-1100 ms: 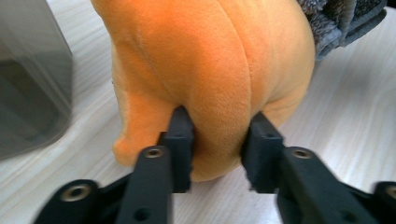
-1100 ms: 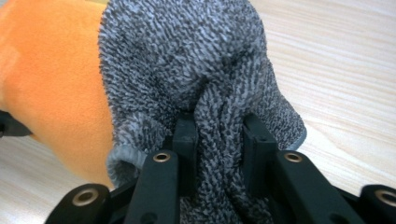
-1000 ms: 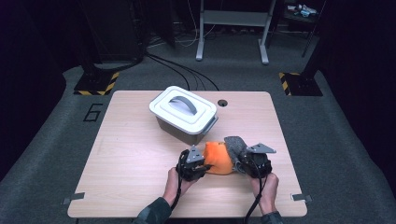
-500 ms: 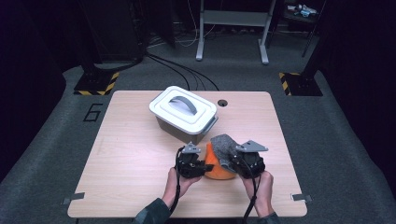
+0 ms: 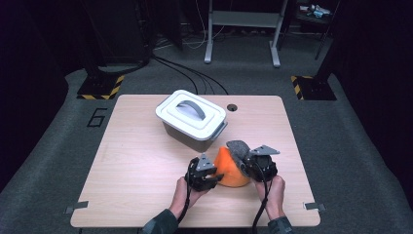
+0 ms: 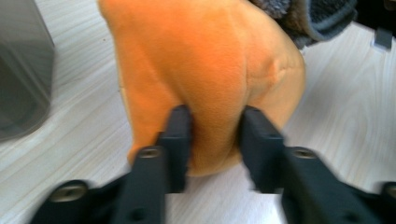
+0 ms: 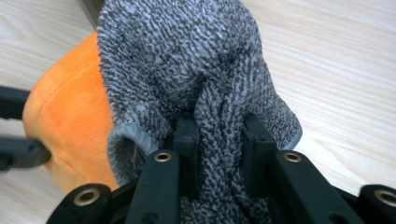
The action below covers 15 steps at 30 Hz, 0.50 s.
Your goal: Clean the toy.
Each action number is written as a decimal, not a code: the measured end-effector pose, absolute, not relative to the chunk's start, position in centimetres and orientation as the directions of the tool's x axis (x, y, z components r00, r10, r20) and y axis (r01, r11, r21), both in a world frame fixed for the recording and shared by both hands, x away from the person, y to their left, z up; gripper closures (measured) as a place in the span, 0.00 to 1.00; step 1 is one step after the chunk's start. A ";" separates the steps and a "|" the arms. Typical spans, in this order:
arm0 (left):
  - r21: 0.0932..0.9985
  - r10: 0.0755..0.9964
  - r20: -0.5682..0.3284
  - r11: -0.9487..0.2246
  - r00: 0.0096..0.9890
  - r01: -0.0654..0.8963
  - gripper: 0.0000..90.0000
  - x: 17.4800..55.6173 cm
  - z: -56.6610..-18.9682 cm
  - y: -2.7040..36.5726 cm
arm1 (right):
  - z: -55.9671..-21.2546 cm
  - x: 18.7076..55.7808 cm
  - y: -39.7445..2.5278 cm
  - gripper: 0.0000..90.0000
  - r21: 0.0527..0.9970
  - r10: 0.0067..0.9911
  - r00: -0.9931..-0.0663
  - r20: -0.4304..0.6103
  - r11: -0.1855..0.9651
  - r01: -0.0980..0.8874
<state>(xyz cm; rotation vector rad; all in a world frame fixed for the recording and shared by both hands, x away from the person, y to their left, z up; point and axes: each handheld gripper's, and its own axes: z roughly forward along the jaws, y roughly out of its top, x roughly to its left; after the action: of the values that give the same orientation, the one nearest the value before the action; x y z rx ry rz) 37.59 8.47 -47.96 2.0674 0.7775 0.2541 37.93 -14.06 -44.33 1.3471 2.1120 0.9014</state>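
An orange cloth with a grey terry side stands bunched up between my two grippers, near the table's front. My left gripper is shut on a fold of the orange cloth; its jaws pinch the fabric from both sides. From the other side my right gripper is shut on the grey part of the cloth, with a ridge of the terry squeezed between its jaws. The orange side shows at the left of the right gripper view.
A grey bin with a white handled lid stands just behind the cloth, toward the table's middle. A small round hole lies in the wooden table near its far edge. Cables and stand legs are on the floor beyond.
Both grippers have drawn a little toward the table's front with the cloth, and the cloth stands taller, its grey side lifted over the top.
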 end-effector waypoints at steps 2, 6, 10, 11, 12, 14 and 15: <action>0.804 0.627 -0.114 -0.398 0.771 0.443 0.82 37.7 -47.8 8.4 | -43.8 37.8 -14.2 0.79 0.752 0.918 -0.394 -0.037 0.285 0.594; 0.802 0.637 -0.116 -0.393 0.762 0.450 0.85 37.9 -47.6 8.5 | -41.7 36.3 -13.5 0.79 0.787 0.909 -0.414 -0.055 0.295 0.542; 0.798 0.643 -0.135 -0.381 0.754 0.468 0.86 38.0 -47.8 8.6 | -41.1 35.1 -10.8 0.79 0.770 0.873 -0.477 -0.100 0.371 0.519; 0.793 0.639 -0.133 -0.390 0.757 0.468 0.86 38.1 -47.8 8.7 | -41.7 35.2 -10.3 0.79 0.747 0.866 -0.479 -0.144 0.412 0.521; 0.792 0.642 -0.140 -0.385 0.754 0.474 0.87 38.1 -47.9 8.8 | -42.1 35.4 -10.2 0.79 0.740 0.869 -0.470 -0.157 0.419 0.527; 0.795 0.637 -0.151 -0.377 0.756 0.476 0.88 38.3 -47.9 8.9 | -42.9 35.9 -10.6 0.79 0.725 0.870 -0.459 -0.179 0.432 0.537; 0.795 0.638 -0.157 -0.372 0.754 0.480 0.88 38.4 -48.0 8.9 | -43.1 36.2 -11.1 0.79 0.724 0.873 -0.453 -0.179 0.429 0.541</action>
<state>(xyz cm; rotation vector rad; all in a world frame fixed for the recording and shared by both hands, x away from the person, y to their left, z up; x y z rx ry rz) 38.36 8.94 -47.99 2.0394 0.8410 0.2196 36.22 -11.06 -43.13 1.1890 2.1421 0.8028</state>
